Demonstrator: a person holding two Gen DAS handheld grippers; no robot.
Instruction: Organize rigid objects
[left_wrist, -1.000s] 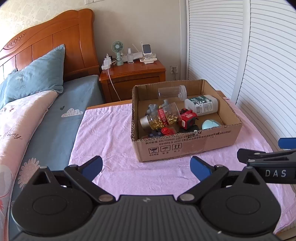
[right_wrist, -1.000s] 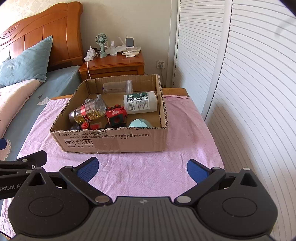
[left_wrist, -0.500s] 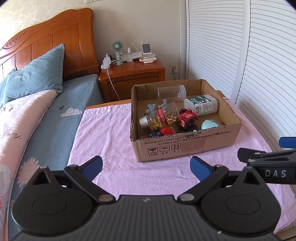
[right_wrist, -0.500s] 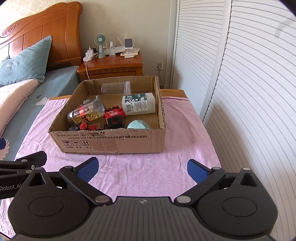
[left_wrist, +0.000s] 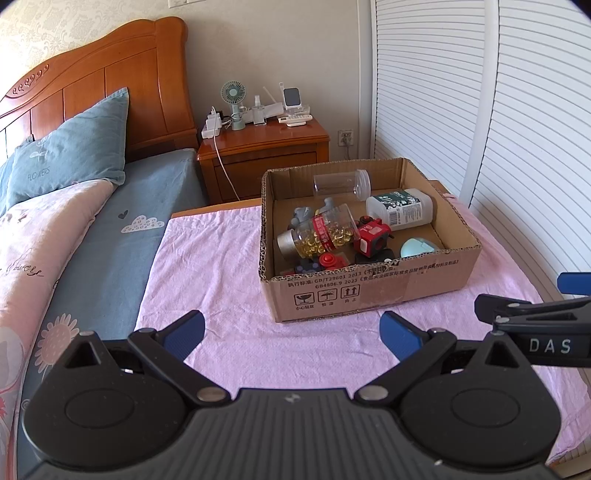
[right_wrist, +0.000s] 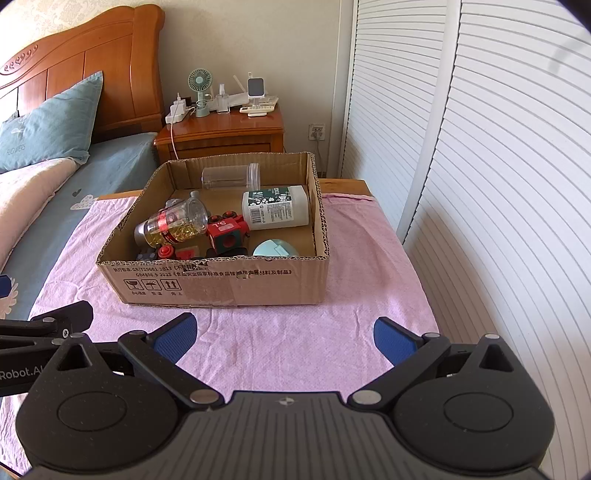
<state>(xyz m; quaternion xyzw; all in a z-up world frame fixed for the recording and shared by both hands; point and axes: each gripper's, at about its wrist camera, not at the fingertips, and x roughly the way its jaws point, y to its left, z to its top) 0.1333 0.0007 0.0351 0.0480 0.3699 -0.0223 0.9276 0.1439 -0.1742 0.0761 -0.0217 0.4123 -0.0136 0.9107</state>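
Note:
A cardboard box (left_wrist: 369, 291) (right_wrist: 221, 284) stands on a table covered with a pink cloth (left_wrist: 221, 280). Inside lie a clear empty jar (left_wrist: 341, 184), a white bottle with a dark label (left_wrist: 400, 206), a jar of yellow capsules with a red band (left_wrist: 321, 236), a red cube toy (left_wrist: 371, 236), a pale blue round object (left_wrist: 417, 246) and small red and dark pieces (left_wrist: 325, 261). My left gripper (left_wrist: 291, 332) hovers open in front of the box, holding nothing. My right gripper (right_wrist: 282, 334) is open too, level with it on the right.
A bed with a blue pillow (left_wrist: 70, 155) and wooden headboard (left_wrist: 92, 85) runs along the left. A wooden nightstand (left_wrist: 264, 155) with a small fan and chargers stands behind the box. White louvred doors (right_wrist: 480, 166) close off the right side.
Both grippers have drifted slightly back and left, so the box sits a little further away in the views. Nothing was grasped or released.

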